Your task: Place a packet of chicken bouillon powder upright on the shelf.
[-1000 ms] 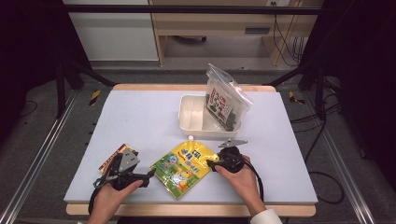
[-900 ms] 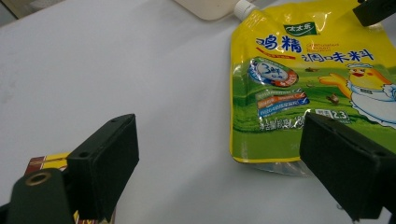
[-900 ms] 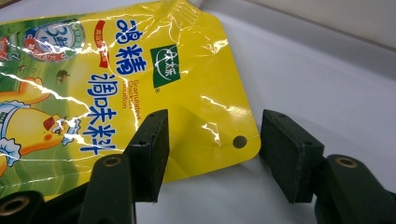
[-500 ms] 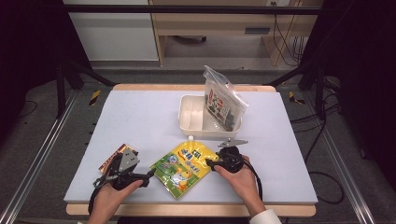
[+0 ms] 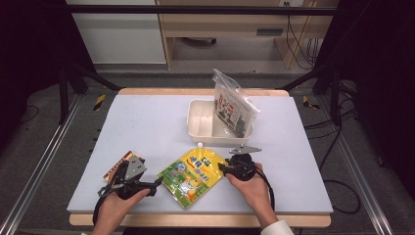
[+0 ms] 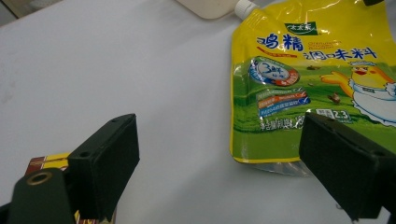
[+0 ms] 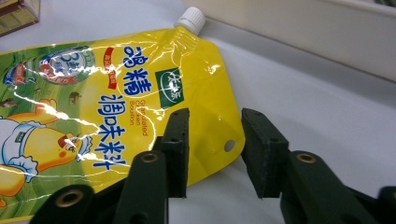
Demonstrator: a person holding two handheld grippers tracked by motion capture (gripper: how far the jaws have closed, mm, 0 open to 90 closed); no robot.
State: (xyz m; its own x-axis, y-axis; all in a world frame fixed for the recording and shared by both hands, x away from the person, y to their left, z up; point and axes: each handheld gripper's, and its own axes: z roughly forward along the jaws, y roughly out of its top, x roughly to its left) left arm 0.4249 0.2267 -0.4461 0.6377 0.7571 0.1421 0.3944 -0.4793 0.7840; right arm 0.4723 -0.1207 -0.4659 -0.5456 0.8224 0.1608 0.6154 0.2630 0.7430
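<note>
currently the right gripper (image 7: 212, 154), jaws narrowly apart, straddles the pouch (image 5: 193, 175) corner at 3 o'clock; pouch lies flat. left gripper (image 6: 219, 172) gapes wide, idle. next: close, lift toward the tray (image 5: 195, 120).

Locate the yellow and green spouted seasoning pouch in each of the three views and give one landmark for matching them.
High view: the yellow and green spouted seasoning pouch lies flat at the table's near edge, between the two grippers.
Left gripper view: it lies upper right, its bottom edge near the right-hand jaw.
Right gripper view: it spreads across the left, one corner between the open jaws.
Shared landmark: its white screw cap.
</note>
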